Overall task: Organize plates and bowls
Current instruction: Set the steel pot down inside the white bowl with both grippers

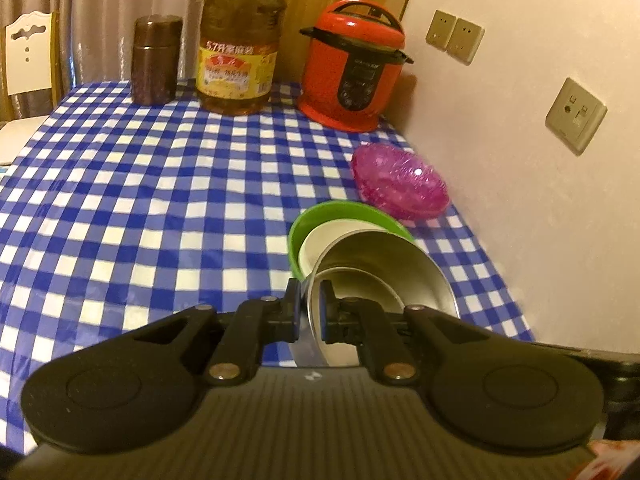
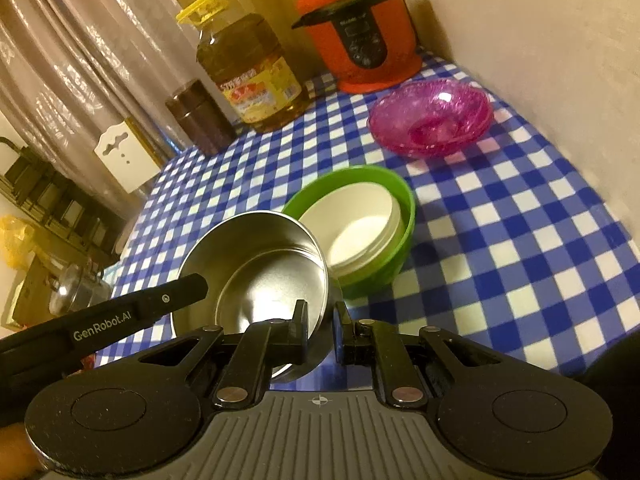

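- My steel bowl [image 2: 256, 276] looks like brushed, shiny metal.
- The green bowl [image 2: 384, 268] looks like smooth plastic.
- The pink bowl [image 2: 430, 118] is glossy, translucent, textured.

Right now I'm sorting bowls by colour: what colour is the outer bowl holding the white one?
Green, clearest in the right wrist view.

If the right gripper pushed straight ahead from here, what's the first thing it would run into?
The right gripper already has the steel bowl rim between its fingers. Straight ahead, the bowl would likely press into the green bowl holding the white bowl, though depth is hard to judge.
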A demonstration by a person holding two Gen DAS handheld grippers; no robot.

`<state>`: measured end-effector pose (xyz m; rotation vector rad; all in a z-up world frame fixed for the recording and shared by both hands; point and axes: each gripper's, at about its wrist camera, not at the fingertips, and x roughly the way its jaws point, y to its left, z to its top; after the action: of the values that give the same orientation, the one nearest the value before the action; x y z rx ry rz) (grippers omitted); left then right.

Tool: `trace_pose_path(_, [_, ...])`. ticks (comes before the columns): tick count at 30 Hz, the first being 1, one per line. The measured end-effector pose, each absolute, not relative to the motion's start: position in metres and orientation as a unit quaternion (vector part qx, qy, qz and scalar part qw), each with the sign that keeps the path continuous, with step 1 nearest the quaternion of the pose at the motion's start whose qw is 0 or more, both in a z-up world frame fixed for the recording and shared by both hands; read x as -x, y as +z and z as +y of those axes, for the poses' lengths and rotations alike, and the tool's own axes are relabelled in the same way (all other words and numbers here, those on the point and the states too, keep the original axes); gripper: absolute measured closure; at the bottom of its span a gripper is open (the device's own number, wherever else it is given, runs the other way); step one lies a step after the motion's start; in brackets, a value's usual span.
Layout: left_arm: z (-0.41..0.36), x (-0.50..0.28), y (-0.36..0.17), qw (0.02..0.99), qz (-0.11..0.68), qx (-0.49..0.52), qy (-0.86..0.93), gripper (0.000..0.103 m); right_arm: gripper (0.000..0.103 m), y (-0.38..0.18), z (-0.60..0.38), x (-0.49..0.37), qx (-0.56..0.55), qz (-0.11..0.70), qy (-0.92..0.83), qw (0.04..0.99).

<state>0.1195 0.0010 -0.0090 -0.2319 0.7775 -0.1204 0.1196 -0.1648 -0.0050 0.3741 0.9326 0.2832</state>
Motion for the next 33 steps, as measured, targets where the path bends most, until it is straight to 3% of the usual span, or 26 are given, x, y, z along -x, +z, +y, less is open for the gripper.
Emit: trace_pose_path(33, [-0.015, -0.213, -0.019, 0.911, 0.379, 0.14, -0.079, 0.096, 0.091, -0.004, -0.189, -0.21, -0.143, 0.436, 0.125, 0.88])
